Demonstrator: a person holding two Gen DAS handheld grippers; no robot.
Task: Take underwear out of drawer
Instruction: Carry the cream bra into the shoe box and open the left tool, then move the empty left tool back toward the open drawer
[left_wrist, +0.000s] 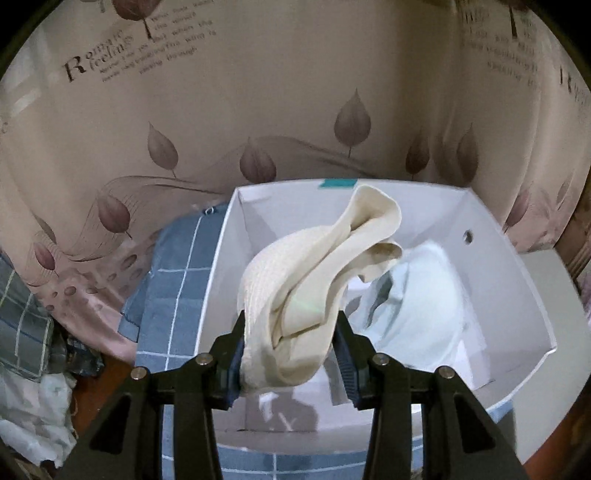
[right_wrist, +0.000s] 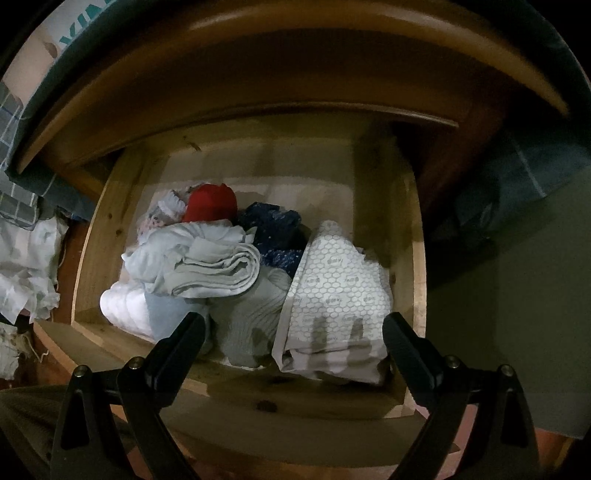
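Observation:
A cream ribbed piece of underwear (left_wrist: 295, 280) is clamped in my left gripper (left_wrist: 290, 354) and hangs over an open white box (left_wrist: 517, 266). A pale white garment (left_wrist: 424, 295) lies inside that box, to the right. In the right wrist view my right gripper (right_wrist: 293, 336) stands open above a pulled-out wooden drawer (right_wrist: 88, 243), with nothing between its fingers. The drawer holds a pile of folded clothes: a white honeycomb-print piece (right_wrist: 336, 295), a grey-white folded piece (right_wrist: 207, 266), a red item (right_wrist: 210, 203) and a dark blue one (right_wrist: 273, 229).
The white box rests on a blue checked cloth (left_wrist: 173, 280), with a leaf-print curtain (left_wrist: 258, 110) close behind. Crumpled white fabric (right_wrist: 26, 266) lies left of the drawer. The cabinet's wooden top (right_wrist: 295, 74) overhangs the drawer's back.

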